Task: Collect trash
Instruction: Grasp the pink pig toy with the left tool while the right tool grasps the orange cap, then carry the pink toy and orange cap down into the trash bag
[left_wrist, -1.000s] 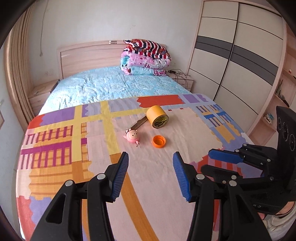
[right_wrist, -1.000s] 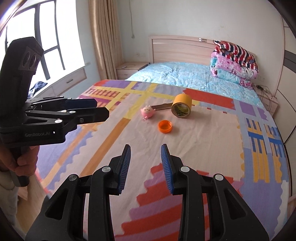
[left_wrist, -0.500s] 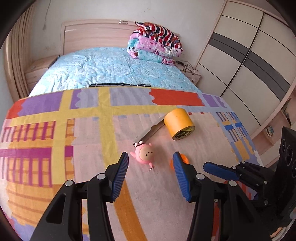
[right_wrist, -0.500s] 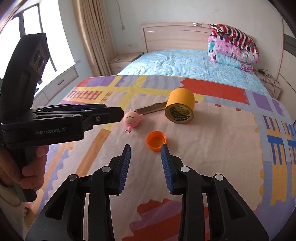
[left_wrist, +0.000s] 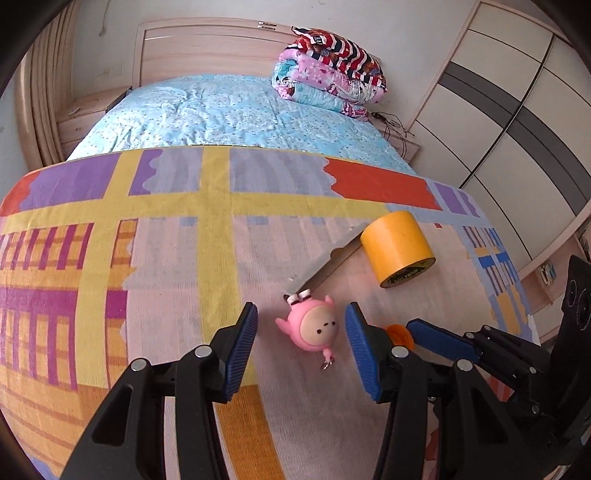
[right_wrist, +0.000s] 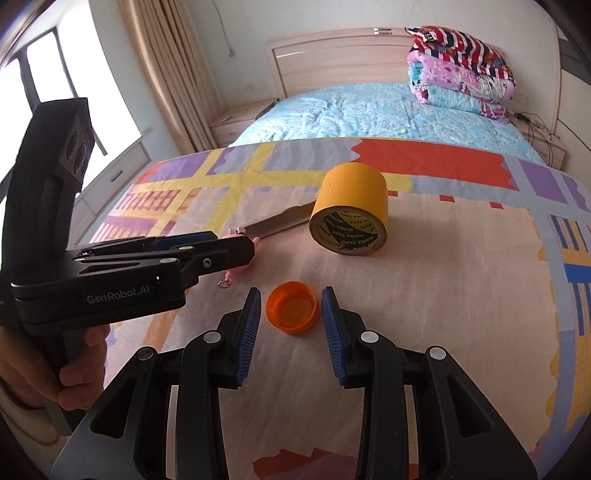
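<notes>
left gripper (left_wrist: 301, 334): the fingers stand moderately apart and bracket the pink doll keychain (left_wrist: 314, 328), which lies on the patterned blanket (left_wrist: 166, 258) with its metal ring toward the camera; a gap shows on both sides, so neither blue pad touches it and nothing is held. right gripper (right_wrist: 290, 314): the fingers stand at a narrower setting, one on each side of the orange bottle cap (right_wrist: 291, 307), which lies open side up on the blanket; a thin gap remains at each pad, so the cap is bracketed but not clamped. in the right wrist view the left gripper (right_wrist: 243, 251) crosses in from the left edge, carried by a hand (right_wrist: 55, 376), and its tips cover most of the keychain. just beyond the cap and keychain lies a roll of yellow tape (right_wrist: 351, 214) on its side, printed core facing the camera, with a flat cardboard strip (right_wrist: 280, 223) running from the roll toward the keychain. farther back, folded quilts (left_wrist: 328, 74) are stacked on the light blue bedspread (left_wrist: 229, 110) near the headboard.
</notes>
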